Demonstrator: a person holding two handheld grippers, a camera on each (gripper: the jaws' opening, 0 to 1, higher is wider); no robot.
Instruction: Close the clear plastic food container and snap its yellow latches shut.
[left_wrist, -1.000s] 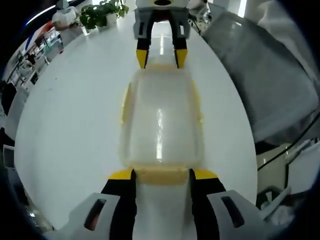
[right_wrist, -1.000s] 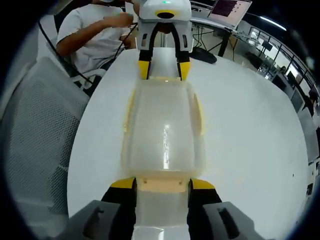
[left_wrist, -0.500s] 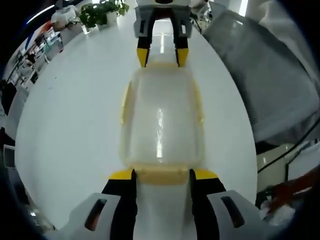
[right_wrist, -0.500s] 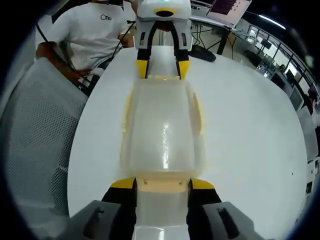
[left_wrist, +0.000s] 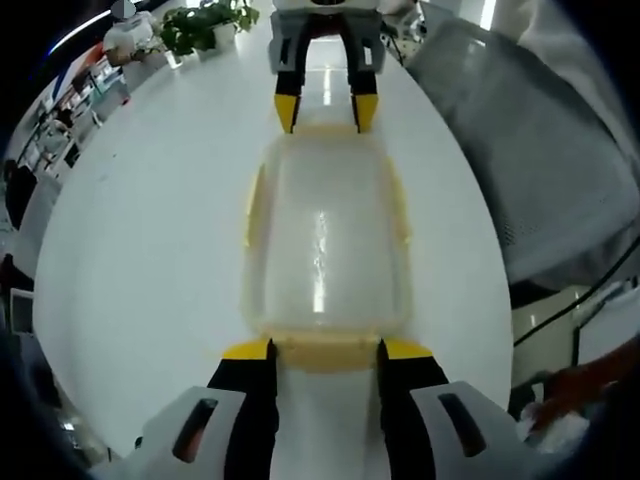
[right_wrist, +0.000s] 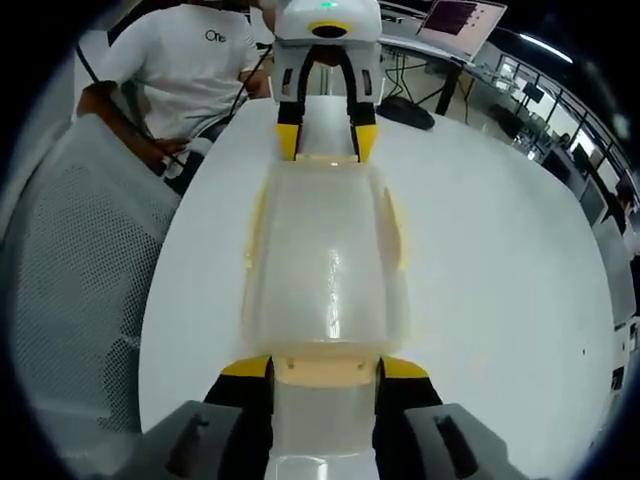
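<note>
The clear container (left_wrist: 325, 235) lies lid-on near the middle of the white counter (left_wrist: 140, 250), with 2 yellow latches along its long sides and 1 at each short end. The left hand-held gripper (left_wrist: 325, 348) straddles the near end latch (left_wrist: 325, 350) with jaws set apart. The right hand-held gripper (right_wrist: 322, 368) stands likewise at the opposite end latch (right_wrist: 324, 368).

A broad white table (left_wrist: 140, 240) runs the length of the room, glossy enough to catch the ceiling lights. A grey mesh office chair (right_wrist: 70, 290) stands at its edge. Potted green plants (left_wrist: 200, 25) sit at one far end; at the other, an open laptop (right_wrist: 455, 20) and a seated person in a white T-shirt (right_wrist: 185, 65). What may be shelving (left_wrist: 75, 95) lines the wall.
</note>
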